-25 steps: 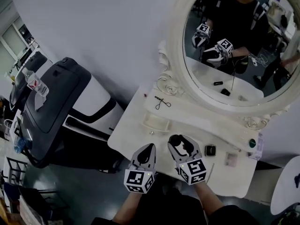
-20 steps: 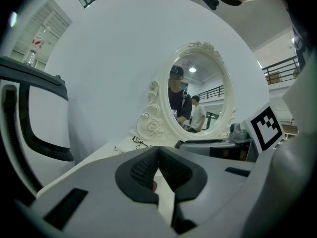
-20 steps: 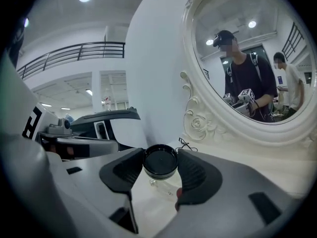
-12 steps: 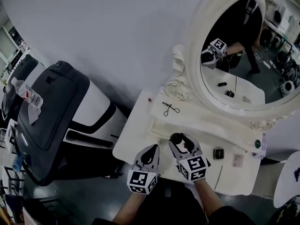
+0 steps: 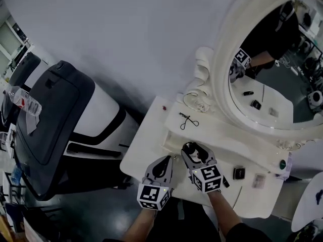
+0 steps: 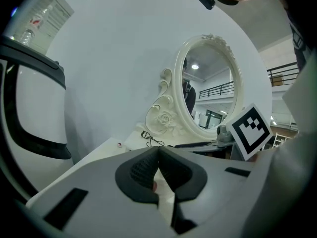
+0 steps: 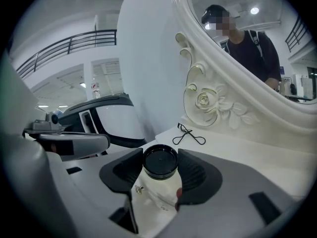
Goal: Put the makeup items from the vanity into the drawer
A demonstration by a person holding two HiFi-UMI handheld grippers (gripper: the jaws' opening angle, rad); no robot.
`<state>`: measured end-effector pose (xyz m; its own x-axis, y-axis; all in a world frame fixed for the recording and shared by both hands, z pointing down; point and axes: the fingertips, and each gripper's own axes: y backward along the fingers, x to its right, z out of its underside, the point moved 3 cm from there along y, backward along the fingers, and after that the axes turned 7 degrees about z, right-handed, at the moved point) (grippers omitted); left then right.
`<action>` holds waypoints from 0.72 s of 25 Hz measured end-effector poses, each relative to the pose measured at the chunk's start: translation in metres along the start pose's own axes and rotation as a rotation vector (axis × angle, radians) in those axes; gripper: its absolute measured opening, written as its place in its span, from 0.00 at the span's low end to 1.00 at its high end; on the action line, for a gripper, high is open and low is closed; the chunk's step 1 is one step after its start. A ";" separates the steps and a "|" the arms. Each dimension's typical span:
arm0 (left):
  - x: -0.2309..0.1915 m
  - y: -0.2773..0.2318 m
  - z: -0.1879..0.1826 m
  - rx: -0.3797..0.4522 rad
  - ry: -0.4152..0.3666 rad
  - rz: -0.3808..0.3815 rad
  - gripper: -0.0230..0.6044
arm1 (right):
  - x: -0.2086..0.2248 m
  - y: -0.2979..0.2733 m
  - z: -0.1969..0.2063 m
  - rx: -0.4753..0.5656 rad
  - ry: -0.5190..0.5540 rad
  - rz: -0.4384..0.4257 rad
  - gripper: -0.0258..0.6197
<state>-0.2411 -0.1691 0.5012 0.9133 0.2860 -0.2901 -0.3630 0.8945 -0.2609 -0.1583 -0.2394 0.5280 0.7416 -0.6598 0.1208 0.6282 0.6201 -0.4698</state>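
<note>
My right gripper (image 5: 194, 151) is shut on a small jar (image 7: 160, 163) with a black lid and a pale body, held just above the white vanity (image 5: 146, 150). A small open drawer (image 5: 174, 136) lies directly beyond the jar, and its little metal knob (image 7: 140, 188) shows under the jaws. Just left of it, my left gripper (image 5: 161, 166) hangs over the vanity's front edge, shut, with nothing between its jaws (image 6: 158, 155). A black eyelash curler (image 5: 187, 120) lies by the mirror's base. At the right sit a dark compact (image 5: 239, 173) and a pinkish item (image 5: 259, 180).
The oval mirror (image 5: 272, 84) with its carved frame rises behind the vanity top. A small green thing (image 5: 282, 164) sits at the far right. A large dark and white machine (image 5: 55, 115) stands left of the vanity, with a plastic bottle (image 5: 21, 101) on it.
Both grippers have shifted left along the vanity front. The right one has carried the jar up to the open drawer, leaving the compact farther to its right.
</note>
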 end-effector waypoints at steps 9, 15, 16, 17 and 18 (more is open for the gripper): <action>-0.008 -0.010 0.006 0.003 0.022 -0.035 0.06 | -0.005 -0.036 0.021 -0.151 -0.001 -0.061 0.41; -0.014 -0.012 0.018 -0.003 0.045 -0.050 0.06 | -0.008 -0.046 0.021 -0.148 0.060 -0.083 0.41; -0.015 -0.012 0.019 -0.004 0.048 -0.053 0.06 | -0.008 -0.046 0.021 -0.142 0.063 -0.082 0.41; -0.016 -0.011 0.020 -0.004 0.050 -0.055 0.06 | -0.007 -0.046 0.021 -0.136 0.064 -0.079 0.41; -0.016 -0.011 0.021 -0.005 0.052 -0.057 0.06 | -0.007 -0.046 0.021 -0.131 0.064 -0.075 0.41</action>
<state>-0.2482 -0.1762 0.5283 0.9216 0.2162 -0.3223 -0.3116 0.9072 -0.2826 -0.1870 -0.2545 0.5675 0.6743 -0.7308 0.1058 0.6423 0.5098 -0.5723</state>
